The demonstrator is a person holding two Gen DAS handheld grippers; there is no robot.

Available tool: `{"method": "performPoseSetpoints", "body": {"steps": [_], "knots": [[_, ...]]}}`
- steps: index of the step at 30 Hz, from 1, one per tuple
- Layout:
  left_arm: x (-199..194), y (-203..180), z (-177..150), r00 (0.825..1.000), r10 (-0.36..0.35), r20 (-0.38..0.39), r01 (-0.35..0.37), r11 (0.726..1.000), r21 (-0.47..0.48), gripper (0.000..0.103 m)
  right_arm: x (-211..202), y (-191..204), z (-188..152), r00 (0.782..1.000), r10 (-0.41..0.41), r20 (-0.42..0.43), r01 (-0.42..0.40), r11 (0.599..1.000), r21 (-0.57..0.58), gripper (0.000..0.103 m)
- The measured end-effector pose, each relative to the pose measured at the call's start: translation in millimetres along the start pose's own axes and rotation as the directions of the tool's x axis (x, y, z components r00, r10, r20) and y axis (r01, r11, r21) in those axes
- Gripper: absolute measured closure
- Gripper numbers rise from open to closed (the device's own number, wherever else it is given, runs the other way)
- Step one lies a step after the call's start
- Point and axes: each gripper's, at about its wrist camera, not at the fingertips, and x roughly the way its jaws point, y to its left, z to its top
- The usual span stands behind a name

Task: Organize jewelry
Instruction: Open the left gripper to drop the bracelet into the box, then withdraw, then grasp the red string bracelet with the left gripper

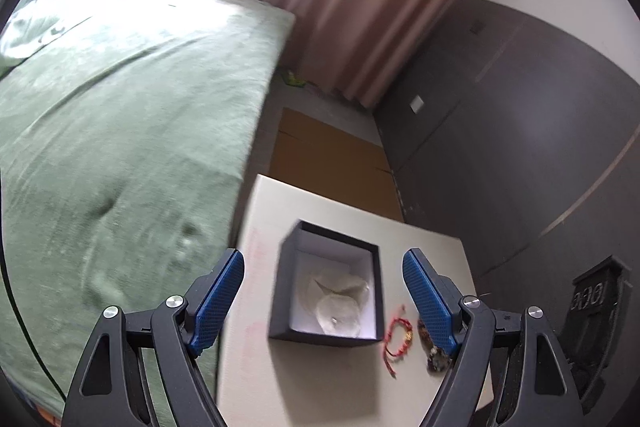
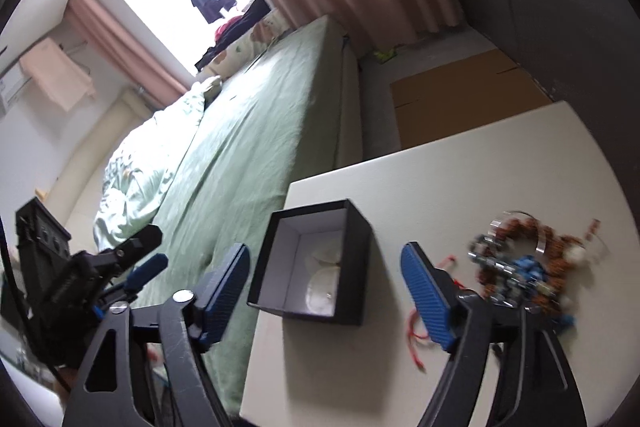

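White table (image 1: pixel 320 379) with box (image 1: pixel 326 291), bracelets (image 2: pixel 516 267).

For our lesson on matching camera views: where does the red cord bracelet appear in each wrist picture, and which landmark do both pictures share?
Left wrist view: the red cord bracelet lies on the white table, lower right of centre, just right of the open black box.
Right wrist view: the bracelet is lower right, partly hidden behind the right blue finger.
Shared landmark: the black box, left of the bracelet in both.

Clear tabletop (image 1: pixel 320 379) before box (image 1: pixel 326 291); jewelry pile (image 2: pixel 520 267) crowding right.
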Motion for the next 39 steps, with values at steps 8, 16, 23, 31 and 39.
{"method": "performPoseSetpoints", "body": {"steps": [8,16,23,31,39], "knots": [[19,-53,-22,0.998,-0.019,-0.066,0.027,0.992,0.122,0.021,-55,-33,-2,0.997,-0.074,0.039,0.072,0.996,0.052,0.002],[46,-99,-51,0.988,-0.014,-0.153,0.049,0.973,0.228,0.021,-82,-73,-17,0.993,-0.116,0.033,0.109,0.98,0.168,0.002],[80,-125,-80,0.97,0.054,-0.237,0.028,0.944,0.329,0.048,-94,-101,-18,0.985,-0.172,0.008,0.167,0.967,0.194,0.019],[111,-142,-109,0.954,0.122,-0.275,0.007,0.905,0.426,0.059,-86,-121,-19,0.985,-0.167,-0.054,0.175,0.957,0.231,0.024],[150,-149,-135,0.933,0.193,-0.305,-0.01,0.86,0.511,0.064,-78,-126,-18,0.982,-0.17,-0.084,0.186,0.949,0.255,0.024]]}}
